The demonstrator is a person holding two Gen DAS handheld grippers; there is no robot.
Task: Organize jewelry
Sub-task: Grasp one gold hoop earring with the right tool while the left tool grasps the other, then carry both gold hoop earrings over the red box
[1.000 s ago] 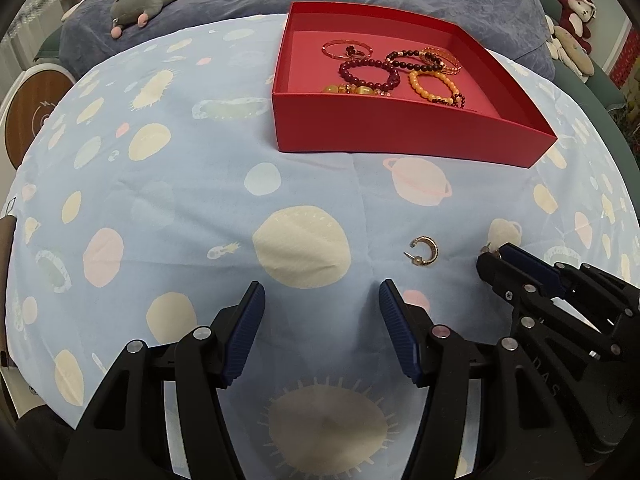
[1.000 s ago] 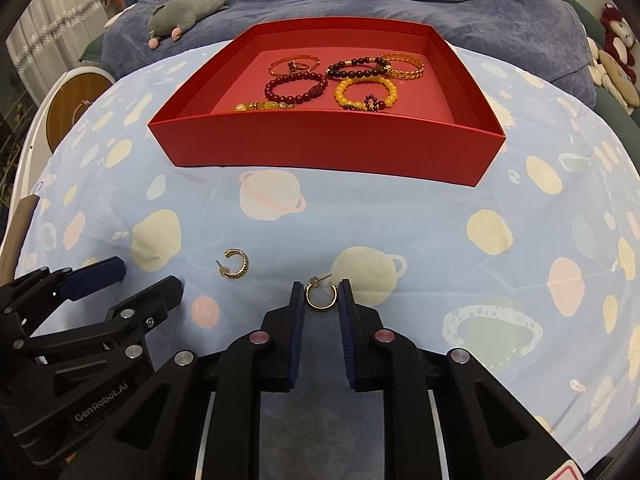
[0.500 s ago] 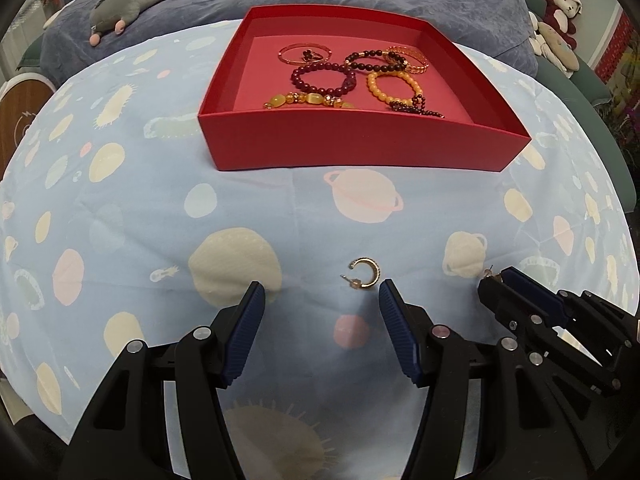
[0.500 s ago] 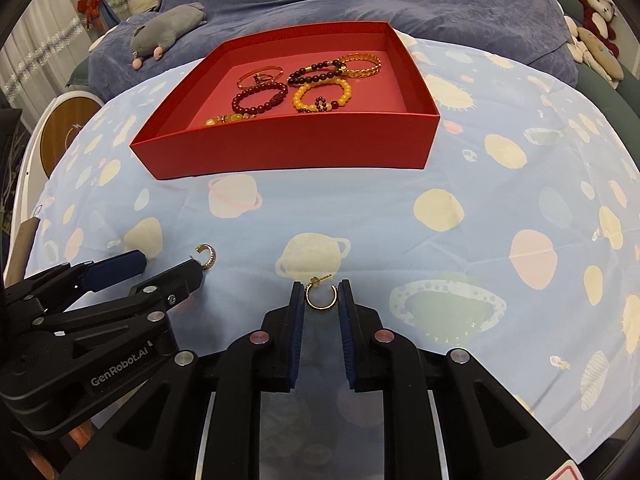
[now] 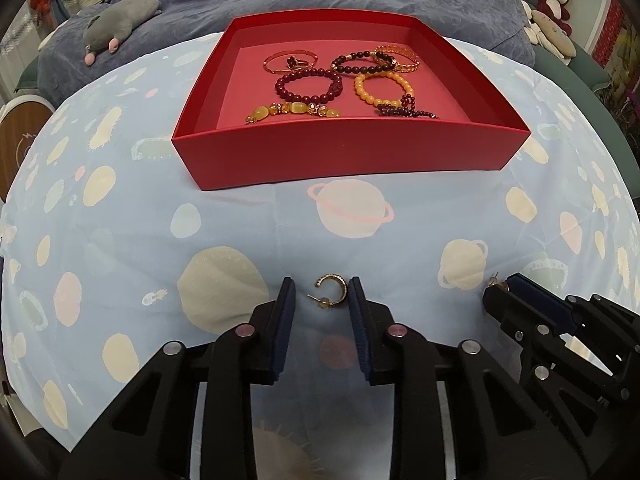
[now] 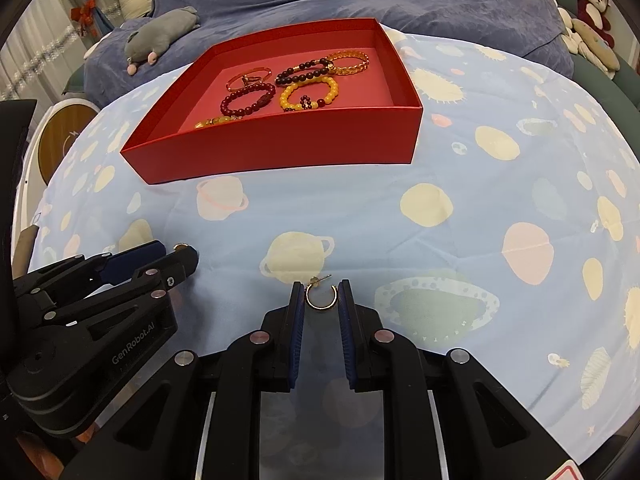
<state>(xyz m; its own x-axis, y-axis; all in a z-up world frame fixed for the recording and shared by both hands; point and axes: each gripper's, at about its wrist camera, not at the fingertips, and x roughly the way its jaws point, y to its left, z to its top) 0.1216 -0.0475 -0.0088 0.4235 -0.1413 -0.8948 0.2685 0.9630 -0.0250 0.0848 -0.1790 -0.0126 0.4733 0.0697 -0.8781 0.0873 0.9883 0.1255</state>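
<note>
Earrings: textured hoop [image 5: 331,291] btwn closing left gripper [image 5: 322,294], plain hoop [image 6: 321,296] in right gripper [image 6: 321,295].

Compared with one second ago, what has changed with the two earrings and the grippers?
The left gripper has come over the textured gold earring, and its jaws are closing on it; the earring now lies between them. The right gripper stays clamped on the plain gold hoop earring. The red tray and its bracelets are unchanged.
</note>
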